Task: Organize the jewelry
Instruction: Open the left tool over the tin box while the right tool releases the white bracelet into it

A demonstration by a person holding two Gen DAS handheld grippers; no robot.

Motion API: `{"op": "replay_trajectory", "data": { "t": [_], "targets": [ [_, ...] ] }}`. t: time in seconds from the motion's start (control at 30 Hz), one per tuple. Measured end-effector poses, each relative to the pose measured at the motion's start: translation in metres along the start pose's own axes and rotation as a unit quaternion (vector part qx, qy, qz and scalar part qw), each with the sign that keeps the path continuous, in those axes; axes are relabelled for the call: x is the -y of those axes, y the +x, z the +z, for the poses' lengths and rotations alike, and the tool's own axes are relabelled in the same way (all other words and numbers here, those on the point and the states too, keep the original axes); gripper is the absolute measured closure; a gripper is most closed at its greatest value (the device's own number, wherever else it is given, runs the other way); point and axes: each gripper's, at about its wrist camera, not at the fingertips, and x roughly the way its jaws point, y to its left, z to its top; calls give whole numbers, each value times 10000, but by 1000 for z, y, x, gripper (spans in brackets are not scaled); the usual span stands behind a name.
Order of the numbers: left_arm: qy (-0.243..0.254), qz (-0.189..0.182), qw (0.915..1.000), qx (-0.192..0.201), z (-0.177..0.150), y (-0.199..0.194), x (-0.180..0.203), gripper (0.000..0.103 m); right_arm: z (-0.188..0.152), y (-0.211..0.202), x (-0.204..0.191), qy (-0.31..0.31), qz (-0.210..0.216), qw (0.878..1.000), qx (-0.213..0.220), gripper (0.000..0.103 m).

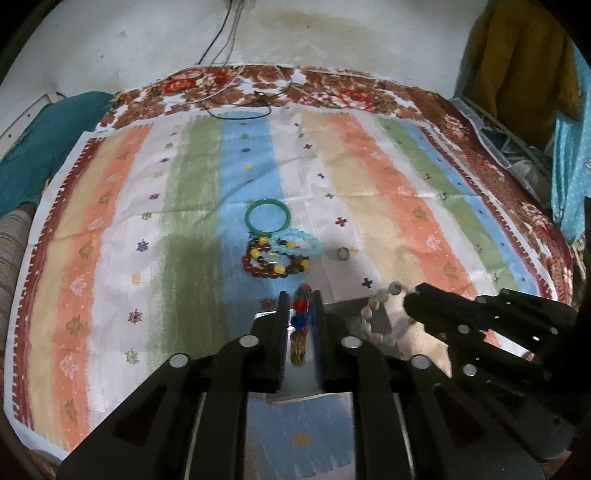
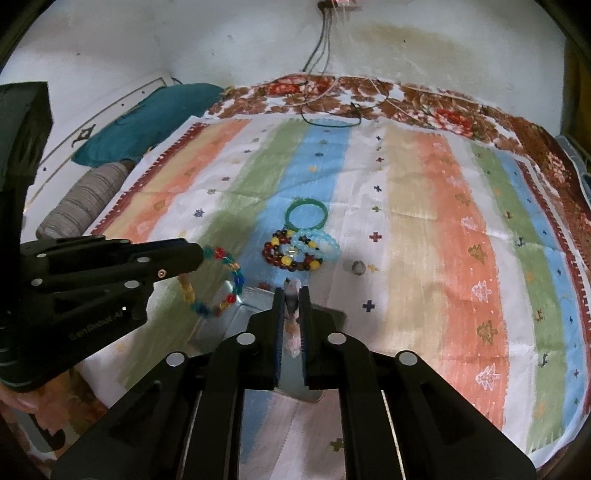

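Between the narrow-set jaws of the left gripper (image 1: 300,295) hung a multicoloured bead bracelet (image 2: 216,282), its loop drooping over the left edge of a shiny metal tray (image 2: 255,295). Just beside it, the right gripper (image 2: 291,293) had a pale bead bracelet (image 1: 384,314) between its nearly closed jaws, above the same tray; whether the pads of either gripper were pressing on the beads could not be told. Beyond the tray, on the striped cloth (image 1: 369,177), lay a heap of bracelets: a dark red and yellow beaded one (image 1: 271,260) touching a light blue beaded one (image 1: 299,242), with a green bangle (image 1: 266,216) just behind them. A small grey bead (image 1: 342,253) sat apart to their right. The cloth covered a floral bedspread (image 1: 332,86) against a stained white wall (image 1: 147,33).
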Motion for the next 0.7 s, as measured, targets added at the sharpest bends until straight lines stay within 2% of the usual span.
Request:
{"op": "replay_trajectory", "data": {
  "t": [0.03, 0.07, 0.27, 0.6, 0.7],
  "targets": [
    [-67, 44, 10000, 6, 1, 1, -3, 73, 1, 1, 2, 26, -54, 10000, -7, 70],
    [-127, 104, 9999, 4, 2, 2, -6, 73, 1, 2, 4, 60, -89, 9999, -7, 64],
    [-267, 350, 9990, -60, 8, 11, -20, 66, 8, 15, 13, 180, -140, 9997, -126, 57],
    [-549, 590, 9964, -256, 28, 41, -44, 58, 23, 44, 19, 209, -166, 9992, -300, 33],
    [-609, 620, 9957, -315, 32, 49, -50, 58, 26, 48, 22, 210, -146, 9992, -323, 31]
  ]
}}
